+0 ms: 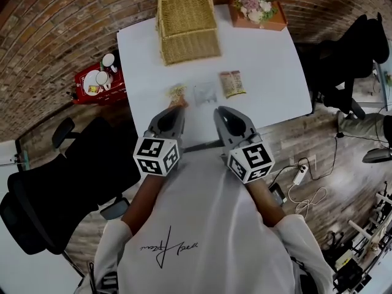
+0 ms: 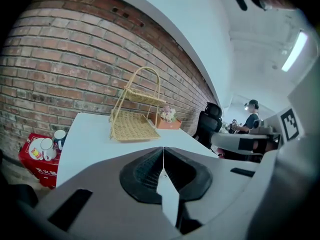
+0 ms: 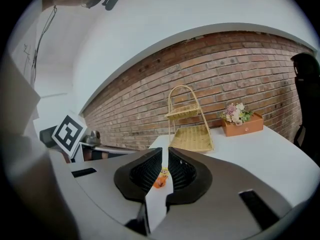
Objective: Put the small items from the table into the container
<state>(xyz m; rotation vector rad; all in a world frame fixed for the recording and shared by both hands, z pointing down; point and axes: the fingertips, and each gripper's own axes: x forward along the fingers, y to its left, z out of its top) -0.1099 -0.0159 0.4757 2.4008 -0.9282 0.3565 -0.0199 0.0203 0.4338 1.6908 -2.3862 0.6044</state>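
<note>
Left gripper [image 1: 177,108], jaws together, near yellow packet [image 1: 178,92] (orange-tipped).

Left gripper [image 1: 177,107], right gripper [image 1: 221,111]: closed

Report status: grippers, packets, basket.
Left gripper, right gripper shut, empty. Three packets on table, none in wicker basket. Nothing blocking.

A white short-sleeved T-shirt [image 1: 208,225] is worn, marked on the front with a black handwritten scrawl [image 1: 168,248] (too small to be read). A grey moulded left tool [image 1: 177,107] and a matching right tool [image 1: 218,111] are seen, each lined with black ribbed pads [image 2: 145,171] and capped by a white cube with black square markers [image 1: 157,155].
</note>
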